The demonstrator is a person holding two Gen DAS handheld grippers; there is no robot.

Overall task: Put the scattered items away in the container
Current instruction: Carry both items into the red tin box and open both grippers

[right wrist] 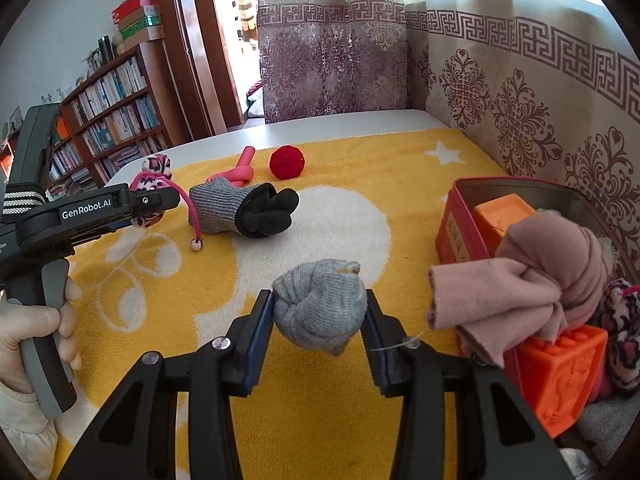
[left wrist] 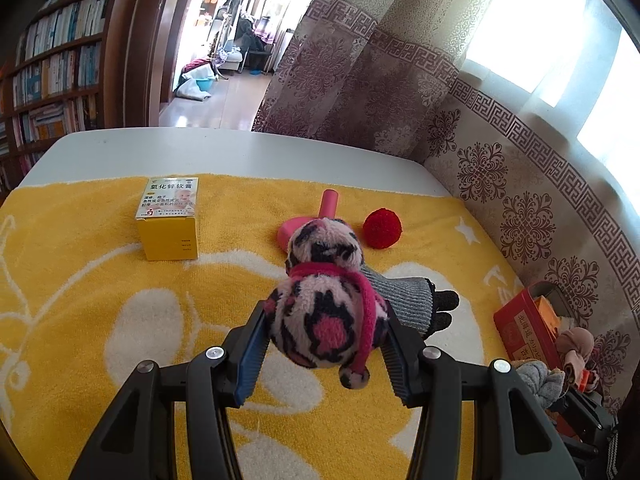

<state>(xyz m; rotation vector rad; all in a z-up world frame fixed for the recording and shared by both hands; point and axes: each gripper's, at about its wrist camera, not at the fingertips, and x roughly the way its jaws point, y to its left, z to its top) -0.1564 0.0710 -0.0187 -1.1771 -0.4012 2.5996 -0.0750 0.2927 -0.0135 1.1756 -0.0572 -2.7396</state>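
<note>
My left gripper [left wrist: 325,320] is shut on a pink-and-black leopard plush toy [left wrist: 320,312] and holds it just above the yellow towel [left wrist: 100,288]. The right wrist view shows the same plush [right wrist: 158,166] in that gripper [right wrist: 160,204] at the left. My right gripper [right wrist: 318,300] is shut on a rolled grey sock ball [right wrist: 316,320], also clear of the towel. The red tin container [right wrist: 456,220] stands at the right, holding orange blocks [right wrist: 560,364], a knotted pink sock bundle [right wrist: 540,292] and another leopard plush [right wrist: 624,320].
On the towel lie a grey-and-black glove [right wrist: 244,208], a red pom-pom ball [right wrist: 287,162], a pink knotted tube [right wrist: 240,172] and a yellow medicine box [left wrist: 170,220]. Patterned curtains [right wrist: 520,120] close off the right side. A hand [right wrist: 36,332] grips the left handle.
</note>
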